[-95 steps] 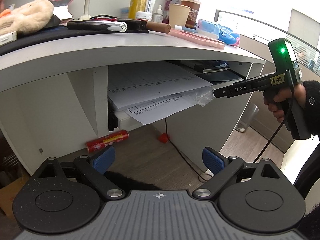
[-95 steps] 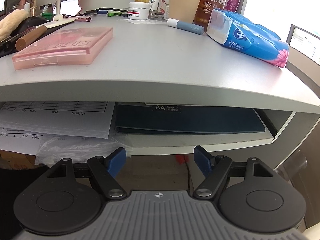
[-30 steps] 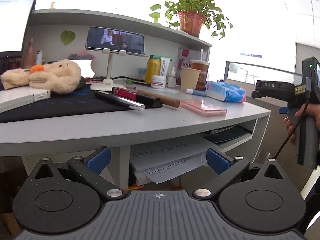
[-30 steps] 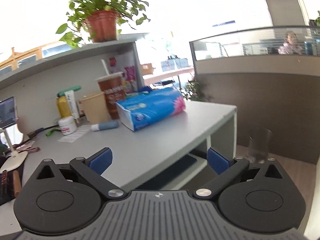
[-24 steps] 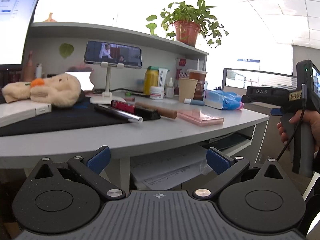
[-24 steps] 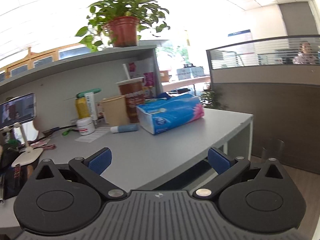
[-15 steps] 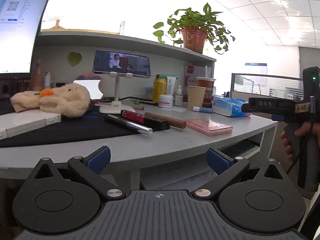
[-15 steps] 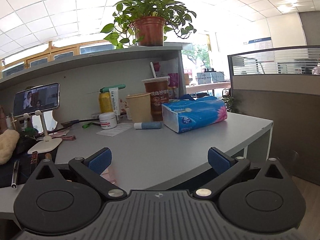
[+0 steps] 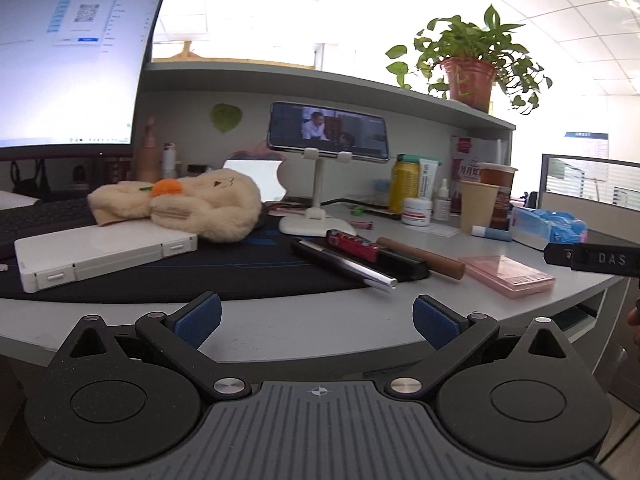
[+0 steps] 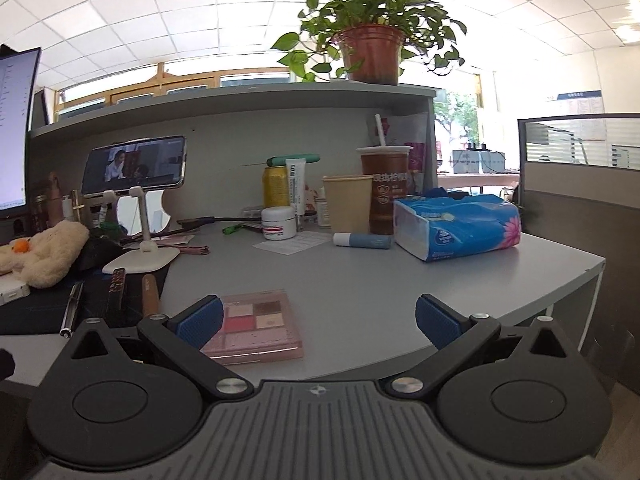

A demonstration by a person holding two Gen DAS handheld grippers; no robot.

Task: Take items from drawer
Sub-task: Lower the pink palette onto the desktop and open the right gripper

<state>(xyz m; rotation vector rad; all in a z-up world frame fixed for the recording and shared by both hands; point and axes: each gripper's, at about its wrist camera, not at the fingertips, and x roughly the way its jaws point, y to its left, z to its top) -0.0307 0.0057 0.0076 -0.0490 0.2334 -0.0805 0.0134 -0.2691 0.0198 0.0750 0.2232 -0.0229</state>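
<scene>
Both the left tool [image 9: 317,316] and the right tool [image 10: 319,318] are held wide apart, with nothing gripped. A pink palette [image 10: 256,330] is seen lying on the bench [image 10: 380,284].

Desk edge [image 9: 320,332] hides the drawer's contents.

Drawer [image 9: 576,316] under desk edge, dark contents barely visible

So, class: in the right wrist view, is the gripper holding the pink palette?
No, the right gripper is open and empty; the pink palette lies on the desk.
</scene>
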